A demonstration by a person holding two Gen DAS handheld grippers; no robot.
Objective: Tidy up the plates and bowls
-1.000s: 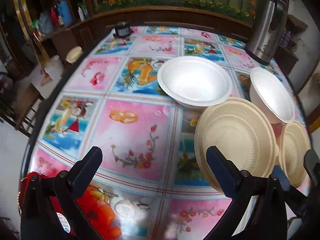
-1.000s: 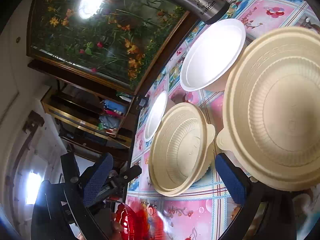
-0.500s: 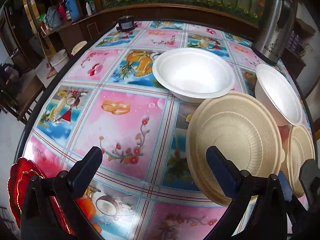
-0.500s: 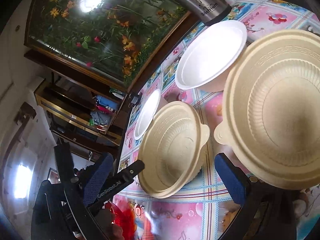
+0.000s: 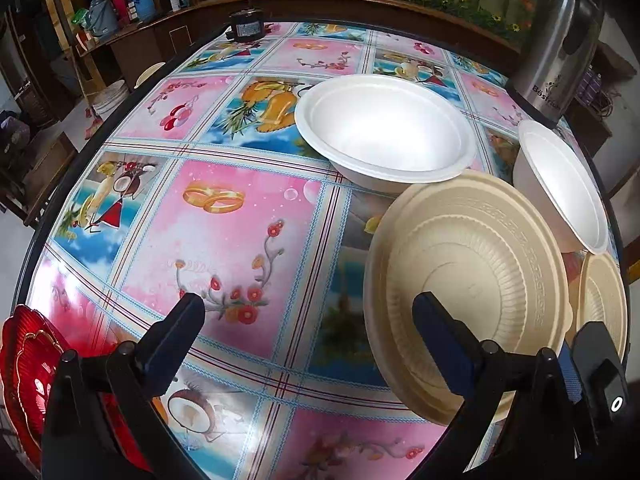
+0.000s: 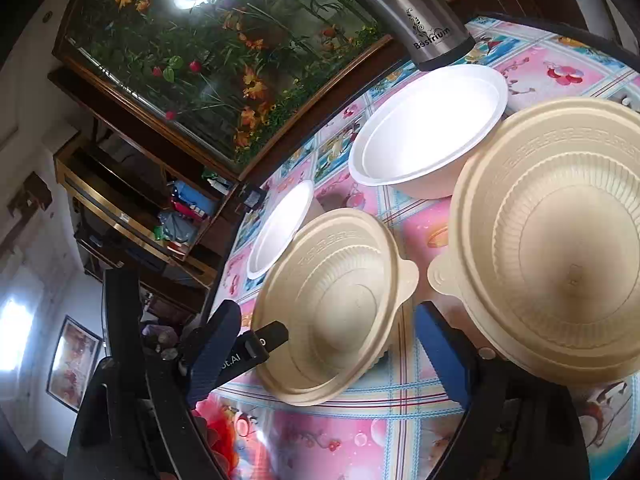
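Observation:
Two cream ribbed bowls and two white foam bowls sit on the patterned table. In the left wrist view, one cream bowl (image 5: 468, 276) lies just ahead of my open, empty left gripper (image 5: 308, 320), by its right finger. One white bowl (image 5: 384, 128) sits behind it, another white bowl (image 5: 568, 184) at the right, and a second cream bowl (image 5: 604, 304) at the far right. In the right wrist view, my open, empty right gripper (image 6: 328, 340) straddles the near rim of a cream bowl (image 6: 332, 304). The other cream bowl (image 6: 560, 240) is at the right, the white bowls (image 6: 428, 128) (image 6: 280, 228) behind.
A steel thermos (image 5: 556, 40) stands at the table's far right edge. A red glass plate (image 5: 28, 368) lies at the near left edge. A small black box (image 5: 244, 30) sits at the far edge. Shelves and a flower mural stand behind the table.
My left gripper has moved forward and to the right, so the near cream bowl sits closer to its right finger. My right gripper has moved closer to its cream bowl.

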